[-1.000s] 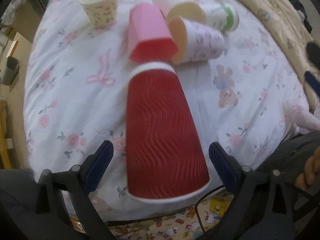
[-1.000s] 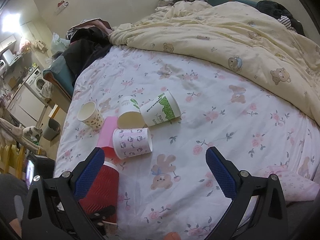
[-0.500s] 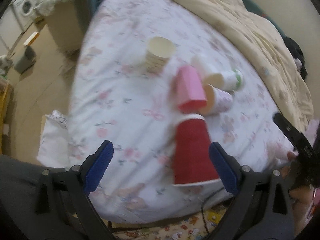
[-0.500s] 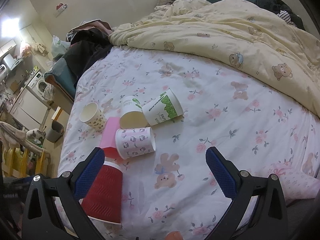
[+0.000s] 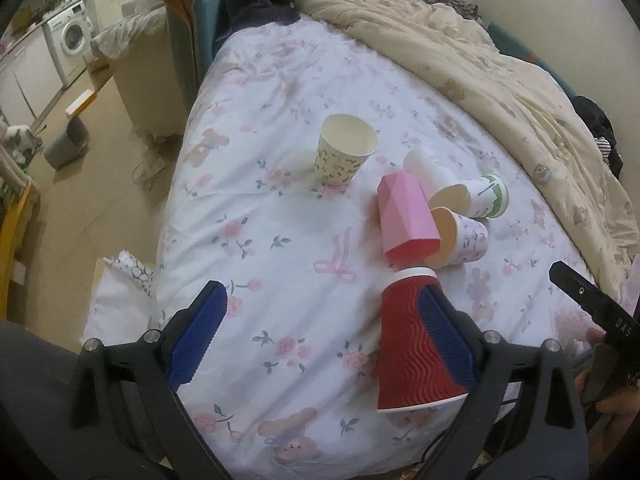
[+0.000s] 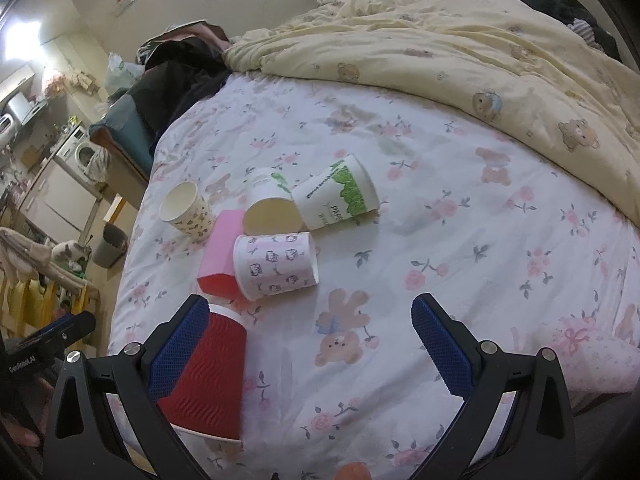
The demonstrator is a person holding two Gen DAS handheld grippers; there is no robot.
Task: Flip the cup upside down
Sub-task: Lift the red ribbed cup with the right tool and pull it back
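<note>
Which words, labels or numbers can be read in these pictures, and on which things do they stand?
"PAPE", cut off: green-and-white cup.
"GenRobot.AI": left gripper body.
Body of the right gripper: white marks, unreadable.
Smaller green print on the cup: too small.
Hello Kitty cup: drawings only, no words.

Six cups sit on a bed (image 6: 460, 208), grouped toward its left edge. Nearest the viewer, a ribbed cup (image 6: 212, 384) stands upside down on the sheet, close to the bed's front edge. Just behind it, a faceted cup (image 6: 220, 256) and a cartoon-print cup (image 6: 276, 266) lie on their sides, touching each other. Behind those, two more cups (image 6: 268, 204) (image 6: 336, 198) lie tipped side by side. To the left of the group, a patterned cup (image 6: 186, 210) stands upright, a little apart. A rumpled quilt (image 6: 460, 48) covers the bed's far side, behind all the cups.
</note>
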